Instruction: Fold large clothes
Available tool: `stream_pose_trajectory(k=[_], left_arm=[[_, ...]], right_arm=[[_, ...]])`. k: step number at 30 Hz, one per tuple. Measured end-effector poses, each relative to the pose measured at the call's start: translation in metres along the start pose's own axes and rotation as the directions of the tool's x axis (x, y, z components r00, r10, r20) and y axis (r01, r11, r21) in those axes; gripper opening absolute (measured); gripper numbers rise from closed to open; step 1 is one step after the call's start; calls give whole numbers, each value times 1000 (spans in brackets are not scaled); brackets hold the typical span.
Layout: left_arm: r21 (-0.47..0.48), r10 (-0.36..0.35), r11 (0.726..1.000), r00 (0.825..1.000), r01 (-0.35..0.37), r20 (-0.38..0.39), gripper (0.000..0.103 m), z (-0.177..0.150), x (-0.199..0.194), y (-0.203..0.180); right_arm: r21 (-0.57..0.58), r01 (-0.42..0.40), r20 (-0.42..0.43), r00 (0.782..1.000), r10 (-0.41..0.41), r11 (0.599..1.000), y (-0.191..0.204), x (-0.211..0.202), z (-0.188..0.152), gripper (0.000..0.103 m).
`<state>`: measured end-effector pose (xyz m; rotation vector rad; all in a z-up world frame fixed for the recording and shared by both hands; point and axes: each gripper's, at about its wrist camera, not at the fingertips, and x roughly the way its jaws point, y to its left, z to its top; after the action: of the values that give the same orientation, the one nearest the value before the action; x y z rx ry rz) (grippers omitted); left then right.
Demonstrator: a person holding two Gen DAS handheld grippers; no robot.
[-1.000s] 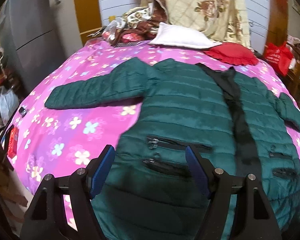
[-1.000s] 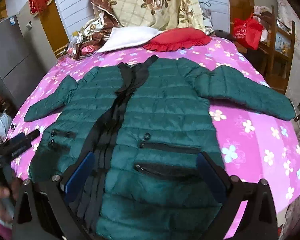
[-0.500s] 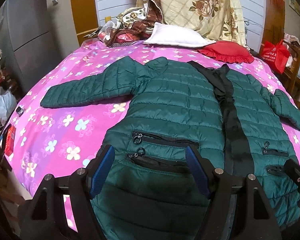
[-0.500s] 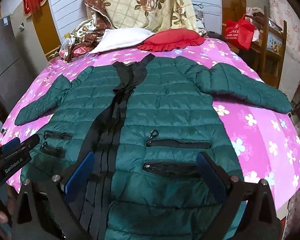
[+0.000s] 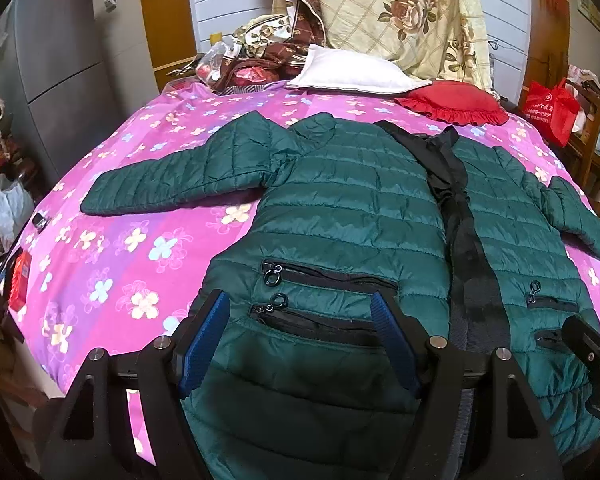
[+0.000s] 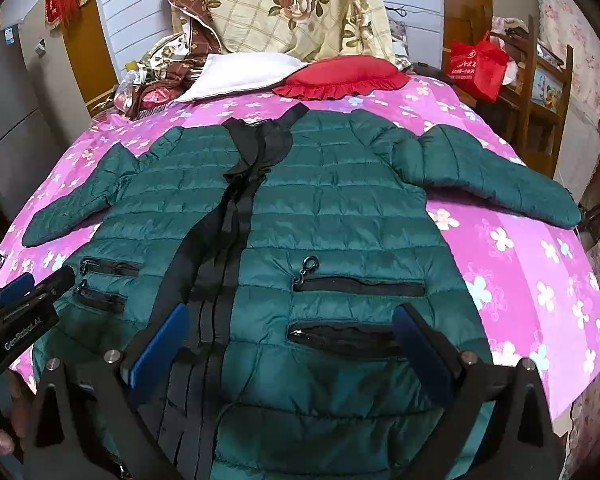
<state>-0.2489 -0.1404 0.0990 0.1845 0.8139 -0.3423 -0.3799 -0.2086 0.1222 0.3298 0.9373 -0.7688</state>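
A dark green quilted jacket (image 5: pixel 352 216) lies flat and face up on the pink flowered bed (image 5: pixel 112 240), sleeves spread out, black zip strip down the middle. It also shows in the right wrist view (image 6: pixel 332 208). My left gripper (image 5: pixel 300 312) is open and empty above the jacket's left pockets near the hem. My right gripper (image 6: pixel 292 320) is open and empty above the jacket's right pockets near the hem. The left gripper's body (image 6: pixel 16 312) shows at the left edge of the right wrist view.
A white pillow (image 5: pixel 348 74), a red frilled cushion (image 5: pixel 452 100) and a heap of floral bedding (image 5: pixel 400 16) sit at the head of the bed. A grey fridge (image 5: pixel 56 64) stands left. A red bag (image 6: pixel 476 64) on a wooden chair stands right.
Both grippers have drawn back toward the jacket's hem and risen a little, so more of the jacket and bed shows. The jacket has not moved. Both stay open.
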Motion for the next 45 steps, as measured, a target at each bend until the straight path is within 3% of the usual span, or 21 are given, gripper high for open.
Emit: stream_pose_trajectory(k=[16, 45], left_arm=[[-15, -22, 1000, 1000, 22, 0, 52, -8, 1, -1], [-9, -64, 998, 998, 64, -2, 52, -14, -1, -7]], right_arm=[[1, 50, 0, 999, -50, 999, -1, 6, -6, 103], [1, 53, -13, 998, -53, 999, 0, 10, -7, 103]])
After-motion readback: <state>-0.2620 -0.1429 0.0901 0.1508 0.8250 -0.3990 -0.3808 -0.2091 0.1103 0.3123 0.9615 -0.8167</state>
